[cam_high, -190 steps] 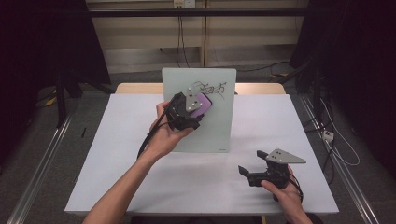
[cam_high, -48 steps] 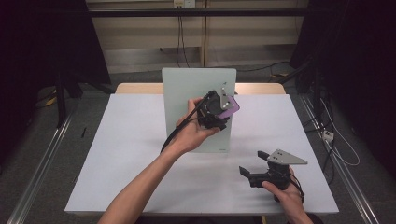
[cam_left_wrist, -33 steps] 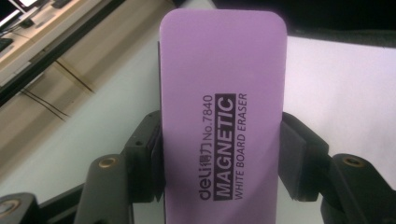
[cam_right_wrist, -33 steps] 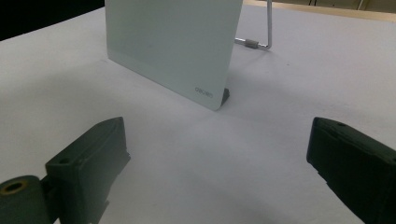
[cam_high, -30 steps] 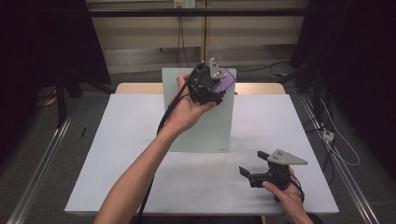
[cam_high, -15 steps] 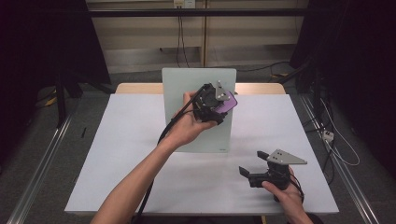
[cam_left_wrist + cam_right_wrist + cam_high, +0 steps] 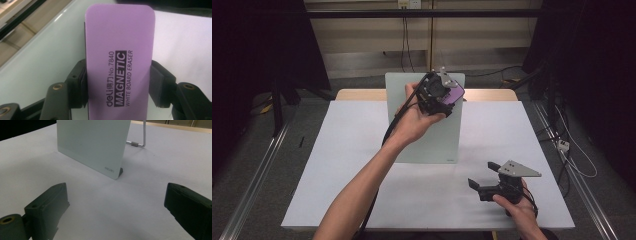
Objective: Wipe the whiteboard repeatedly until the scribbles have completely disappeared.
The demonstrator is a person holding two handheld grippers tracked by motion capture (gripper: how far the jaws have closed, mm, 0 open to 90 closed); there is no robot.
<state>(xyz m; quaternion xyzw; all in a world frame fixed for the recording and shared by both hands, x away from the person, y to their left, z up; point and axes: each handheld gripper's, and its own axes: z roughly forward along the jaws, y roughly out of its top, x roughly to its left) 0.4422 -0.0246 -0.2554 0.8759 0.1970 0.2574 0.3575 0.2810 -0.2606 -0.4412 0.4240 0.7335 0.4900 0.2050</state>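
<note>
Reading "deli MAGNETIC WHITE BOARD ERASER", purple eraser (image 7: 119, 62) sits clamped in left claw (image 7: 117, 85).

Two hand-held grippers are showing: the left gripper (image 7: 447, 95) is hovering at the top of the whiteboard (image 7: 424, 135), and the right gripper (image 7: 484, 179) is resting just in front of the board's right corner. One whiteboard is standing on one table (image 7: 337, 170). One purple eraser (image 7: 118, 57) is pressing against the board.

A smooth, matt purple plastic eraser (image 7: 119, 60) is seen against a glossy glass board (image 7: 427, 135); matt white paper covers the worktop (image 7: 347, 165).
</note>
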